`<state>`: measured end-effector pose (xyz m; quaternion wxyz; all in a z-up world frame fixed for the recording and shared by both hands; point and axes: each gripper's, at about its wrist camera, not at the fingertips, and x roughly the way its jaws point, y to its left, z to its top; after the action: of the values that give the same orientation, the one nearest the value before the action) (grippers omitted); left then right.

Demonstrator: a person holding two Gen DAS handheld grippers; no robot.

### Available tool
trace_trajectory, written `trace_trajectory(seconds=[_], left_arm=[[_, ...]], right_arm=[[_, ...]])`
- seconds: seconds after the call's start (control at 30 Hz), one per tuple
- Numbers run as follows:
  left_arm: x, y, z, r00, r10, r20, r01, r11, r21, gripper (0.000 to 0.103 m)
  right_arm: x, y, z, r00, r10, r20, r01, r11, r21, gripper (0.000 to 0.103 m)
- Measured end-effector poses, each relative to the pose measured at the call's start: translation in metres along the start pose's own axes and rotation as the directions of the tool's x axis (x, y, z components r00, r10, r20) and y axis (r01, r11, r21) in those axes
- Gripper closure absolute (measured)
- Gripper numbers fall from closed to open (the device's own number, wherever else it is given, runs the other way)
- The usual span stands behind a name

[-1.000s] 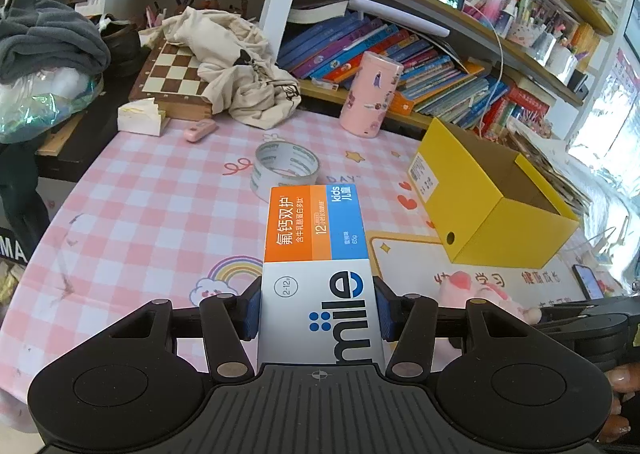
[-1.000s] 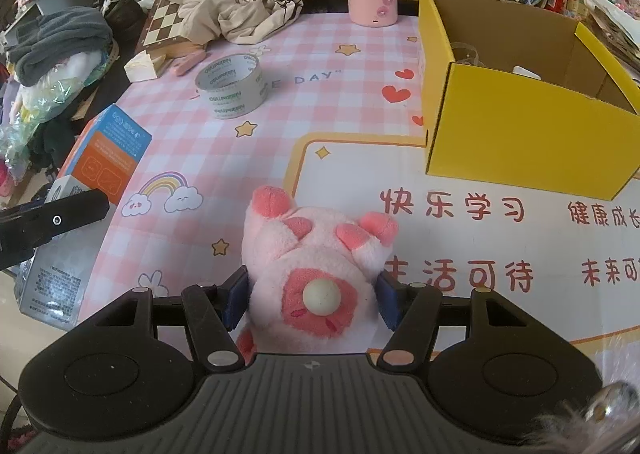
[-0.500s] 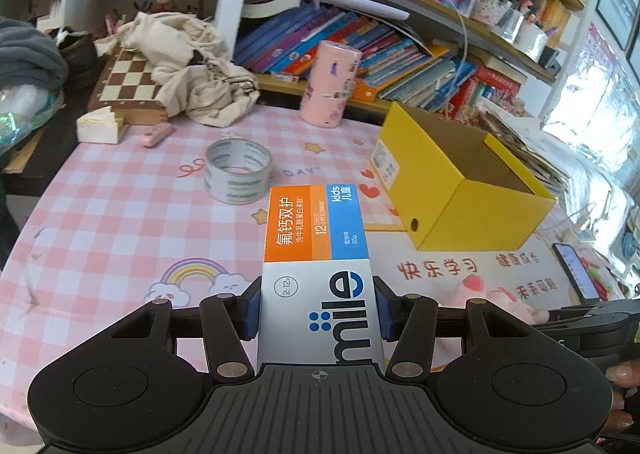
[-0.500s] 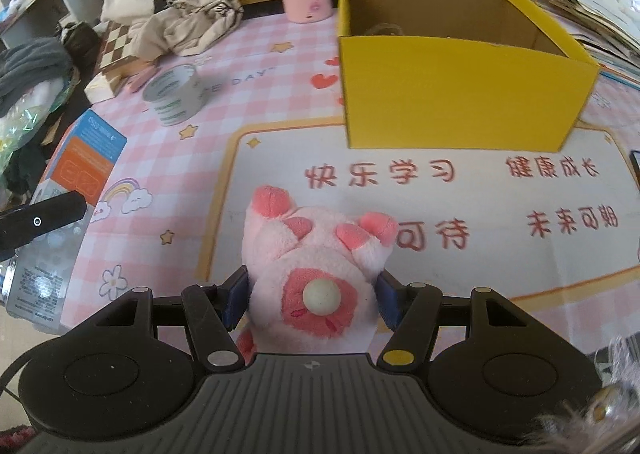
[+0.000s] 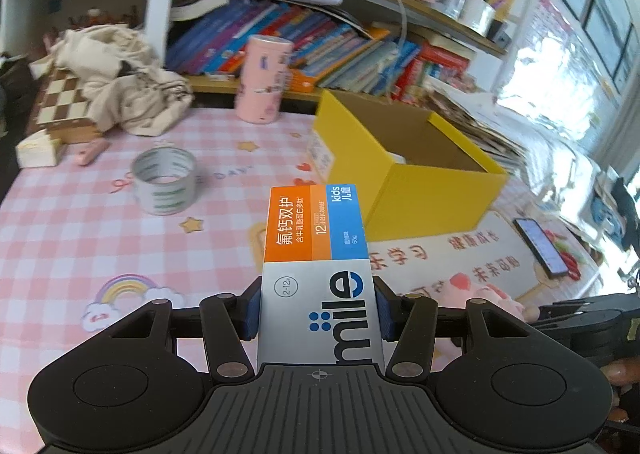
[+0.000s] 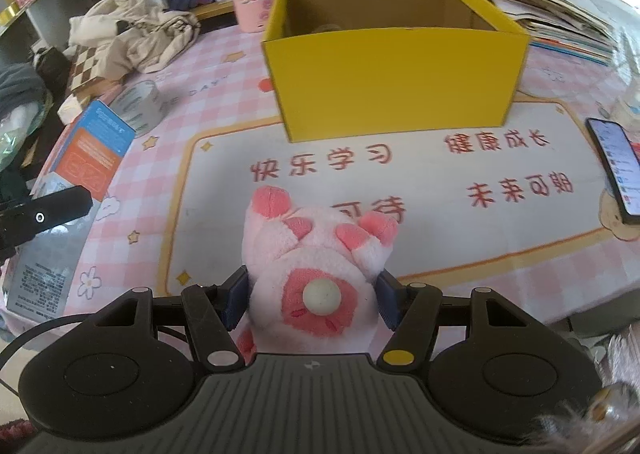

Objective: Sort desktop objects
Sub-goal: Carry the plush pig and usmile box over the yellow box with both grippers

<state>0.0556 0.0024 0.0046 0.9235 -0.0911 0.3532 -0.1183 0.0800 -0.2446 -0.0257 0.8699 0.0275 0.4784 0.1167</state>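
Observation:
My left gripper point(image 5: 318, 314) is shut on a tall toothpaste box point(image 5: 316, 246), silver below and orange and blue on top, held above the pink checked tablecloth. An open yellow cardboard box point(image 5: 404, 174) stands just beyond it to the right. My right gripper point(image 6: 312, 298) is shut on a pink plush pig point(image 6: 316, 250), lifted over the printed desk mat in front of the yellow box point(image 6: 396, 82). The toothpaste box point(image 6: 80, 170) and the left gripper's dark finger show at the left edge of the right wrist view. The plush pig point(image 5: 484, 290) also peeks out low right in the left wrist view.
A roll of clear tape point(image 5: 164, 180) and a pink cylinder tin point(image 5: 264, 78) sit on the table. A chessboard point(image 5: 60, 102) under crumpled beige cloth point(image 5: 120, 82) lies at the back left. A phone point(image 6: 616, 170) lies at the right edge. Bookshelves line the back.
Both grippers have swung right with their loads. The yellow box now stands straight ahead in the right wrist view and closer in the left one. Grips are unchanged.

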Motion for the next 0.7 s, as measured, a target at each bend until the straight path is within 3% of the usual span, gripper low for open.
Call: trace_trajectory(seconds=[0.7], left_arm=[[0.033, -0.045, 0.013, 0.996, -0.086, -0.035, 0.089, 0.992, 0.084, 0.051]], right_arm=[[-0.011, -0.045, 0.005, 0.998, -0.065, 0.015, 0.064, 0.996, 0.066, 0.043]])
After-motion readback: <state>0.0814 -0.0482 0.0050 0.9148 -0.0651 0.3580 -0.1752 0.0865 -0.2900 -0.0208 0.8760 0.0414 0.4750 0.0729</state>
